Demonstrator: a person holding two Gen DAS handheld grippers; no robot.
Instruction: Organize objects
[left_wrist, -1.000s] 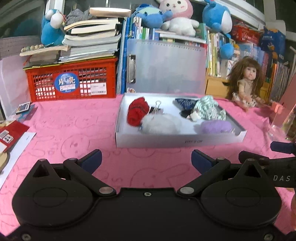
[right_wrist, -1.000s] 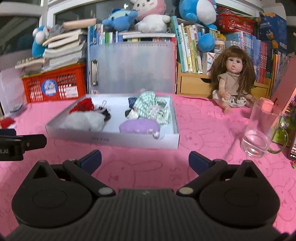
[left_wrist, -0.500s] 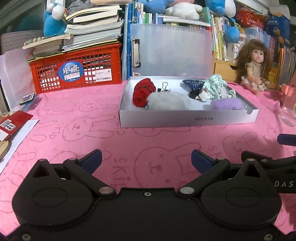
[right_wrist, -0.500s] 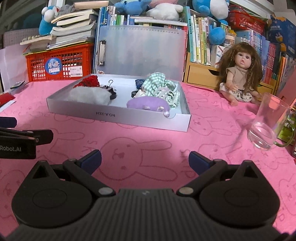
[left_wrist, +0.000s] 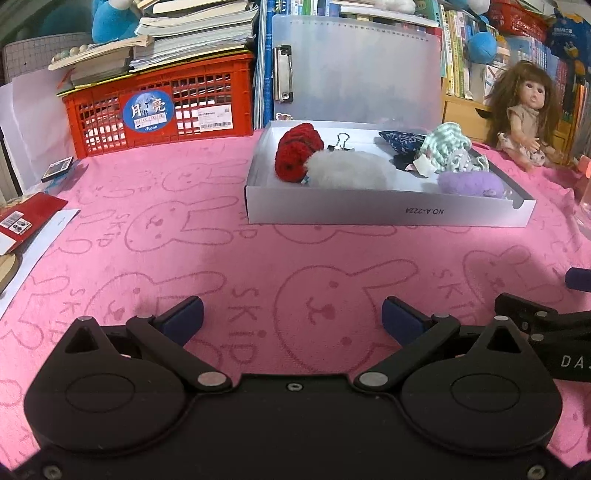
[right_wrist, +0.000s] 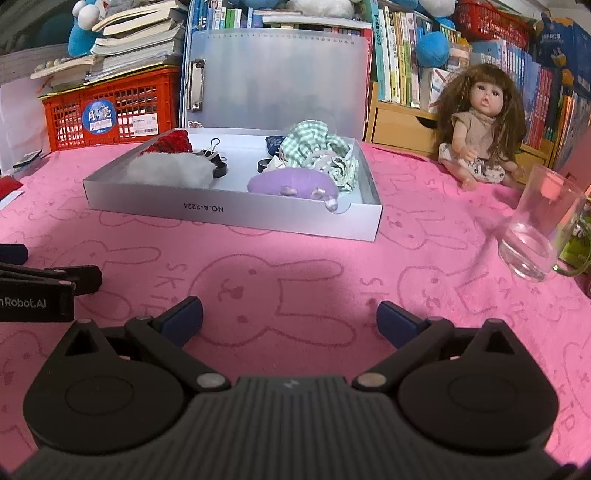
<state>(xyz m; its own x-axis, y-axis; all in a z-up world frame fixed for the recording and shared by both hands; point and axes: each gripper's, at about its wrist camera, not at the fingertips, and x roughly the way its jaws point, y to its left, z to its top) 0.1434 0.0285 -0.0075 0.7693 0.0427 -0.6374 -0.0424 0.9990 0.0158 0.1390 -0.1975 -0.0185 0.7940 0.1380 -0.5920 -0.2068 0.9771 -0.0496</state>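
A shallow grey box (left_wrist: 388, 214) (right_wrist: 229, 214) sits on the pink cloth. It holds a red knitted piece (left_wrist: 295, 155), a white fluffy piece (left_wrist: 347, 170) (right_wrist: 166, 170), a black binder clip (left_wrist: 341, 142) (right_wrist: 216, 162), a dark blue item (left_wrist: 400, 140), a green checked cloth (left_wrist: 448, 146) (right_wrist: 317, 147) and a purple fluffy piece (left_wrist: 471, 182) (right_wrist: 291, 182). My left gripper (left_wrist: 291, 319) is open and empty, low over the cloth in front of the box. My right gripper (right_wrist: 290, 317) is open and empty beside it.
A doll (right_wrist: 476, 125) sits at the back right and a glass cup (right_wrist: 535, 225) stands at the right. A red crate (left_wrist: 159, 107) with books, a clipboard (left_wrist: 354, 70) and a bookshelf line the back. Papers (left_wrist: 26, 221) lie at the left edge.
Both grippers have tilted down and come lower over the cloth; the box now sits higher and larger in both views. Both stay open and empty.
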